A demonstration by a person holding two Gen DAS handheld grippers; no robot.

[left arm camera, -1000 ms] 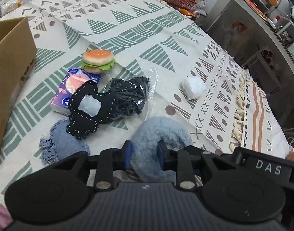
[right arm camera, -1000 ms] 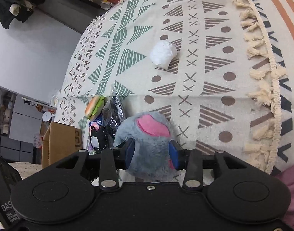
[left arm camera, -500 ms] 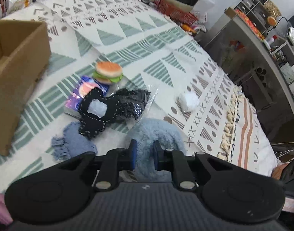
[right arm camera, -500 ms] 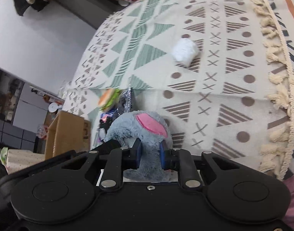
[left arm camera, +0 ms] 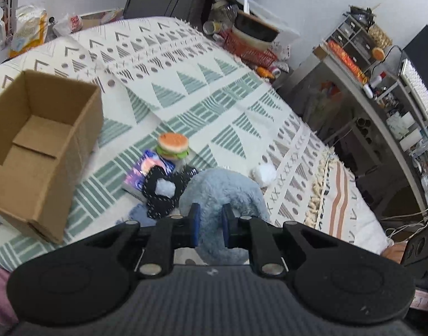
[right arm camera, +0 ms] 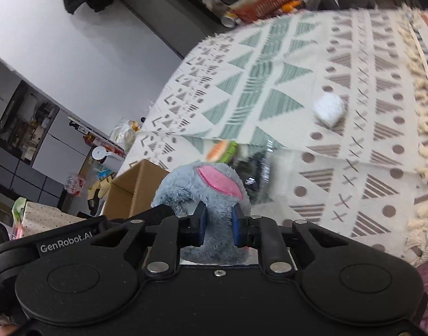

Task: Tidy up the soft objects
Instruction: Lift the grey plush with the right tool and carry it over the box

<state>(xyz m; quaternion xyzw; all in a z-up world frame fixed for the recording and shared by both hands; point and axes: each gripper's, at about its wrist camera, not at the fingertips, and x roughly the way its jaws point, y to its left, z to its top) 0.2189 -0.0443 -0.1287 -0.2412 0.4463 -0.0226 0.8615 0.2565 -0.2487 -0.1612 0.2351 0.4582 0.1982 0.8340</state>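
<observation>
Both grippers had hold of the same blue plush toy. The left gripper had its jaws pressed in on a curved fleecy limb of it, the blue pads sunk into the pile on either side. The right gripper was clamped on another part of the plush, just below a pink patch that faced upward. From the left wrist view the toy appeared to be held above the patterned bedspread, though whether any of it touched the cloth I could not tell.

An open cardboard box sat near the left edge of the bedspread, its inside bare as far as could be seen, with one inner flap folded down. Between the box and the plush lay a small cluster of things: a toy hamburger, a purple printed packet just beside it, and a black fabric piece with white stitching and a pale patch, lying partly over the packet. A scrap of blue denim showed just beside the black piece, towards the near edge. A crinkled clear bag lay by the hamburger in the right wrist view, blurred.

A white fluffy ball rested by itself, well apart from the box, toward the fringed right edge of the bedspread.
</observation>
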